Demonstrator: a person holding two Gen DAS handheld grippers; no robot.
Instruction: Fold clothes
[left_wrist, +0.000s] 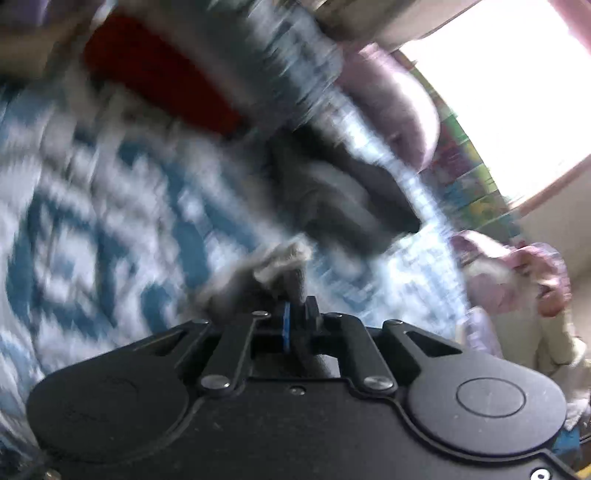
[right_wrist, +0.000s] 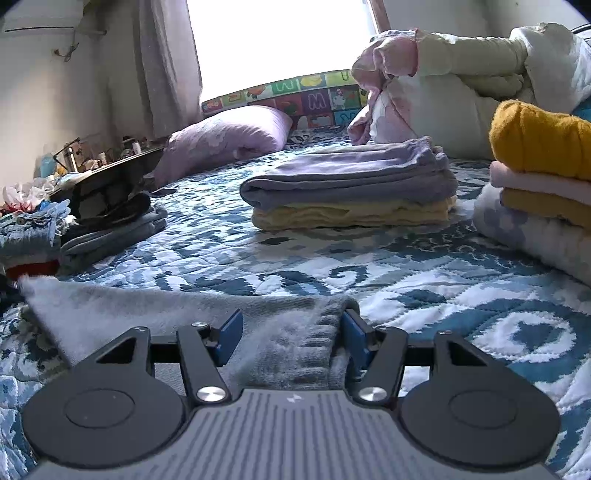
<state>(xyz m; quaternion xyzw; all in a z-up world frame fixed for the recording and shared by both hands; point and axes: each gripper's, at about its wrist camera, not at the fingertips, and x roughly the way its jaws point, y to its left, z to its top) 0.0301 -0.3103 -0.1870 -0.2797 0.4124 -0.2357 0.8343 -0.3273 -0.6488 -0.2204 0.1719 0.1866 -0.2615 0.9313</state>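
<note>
A light grey knit garment (right_wrist: 155, 314) lies on the blue and white quilt (right_wrist: 424, 295). My right gripper (right_wrist: 291, 332) is open, its blue pads (right_wrist: 231, 330) standing on either side of the garment's ribbed edge. In the blurred left wrist view, my left gripper (left_wrist: 291, 314) is shut on a grey fuzzy piece of the same garment (left_wrist: 266, 269), held above the quilt (left_wrist: 92, 221). Dark folded clothes (left_wrist: 343, 195) lie ahead of it.
A folded pile of lilac and yellow clothes (right_wrist: 351, 184) sits mid-bed. A stack with mustard and pink items (right_wrist: 543, 162) is at right. Grey and dark clothes (right_wrist: 110, 225) lie left. A lilac pillow (right_wrist: 225, 136), white bedding (right_wrist: 461, 74) and a cluttered bedside shelf (right_wrist: 74, 162) lie beyond.
</note>
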